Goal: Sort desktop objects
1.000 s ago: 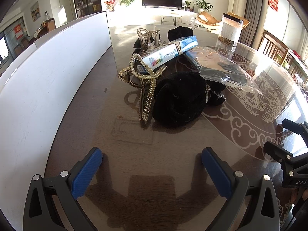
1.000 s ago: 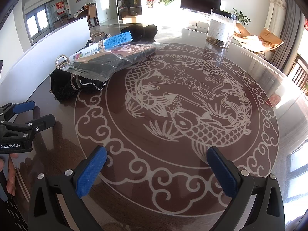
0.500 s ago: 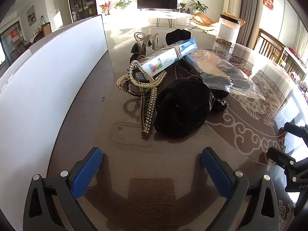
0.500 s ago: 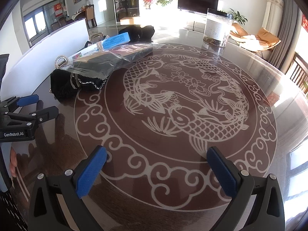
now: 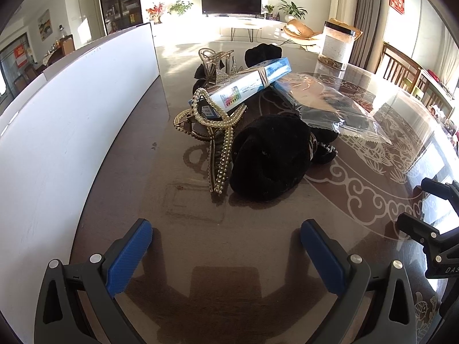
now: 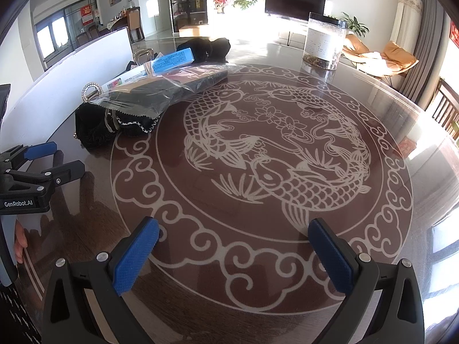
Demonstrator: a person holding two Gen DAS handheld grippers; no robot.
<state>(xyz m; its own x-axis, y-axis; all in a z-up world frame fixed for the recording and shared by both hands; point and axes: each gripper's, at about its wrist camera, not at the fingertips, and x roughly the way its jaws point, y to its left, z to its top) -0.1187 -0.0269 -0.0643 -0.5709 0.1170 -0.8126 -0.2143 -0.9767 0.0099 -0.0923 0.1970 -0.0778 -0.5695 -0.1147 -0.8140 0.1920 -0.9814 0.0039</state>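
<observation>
Plainly, the pile of black scrunchie (image 5: 269,157), pearl hair clip (image 5: 221,143) and boxes lies straight ahead of the left gripper (image 5: 226,246), wide open and empty, nearer than the equally open, empty right gripper (image 6: 233,246) on the table (image 6: 258,258).
</observation>
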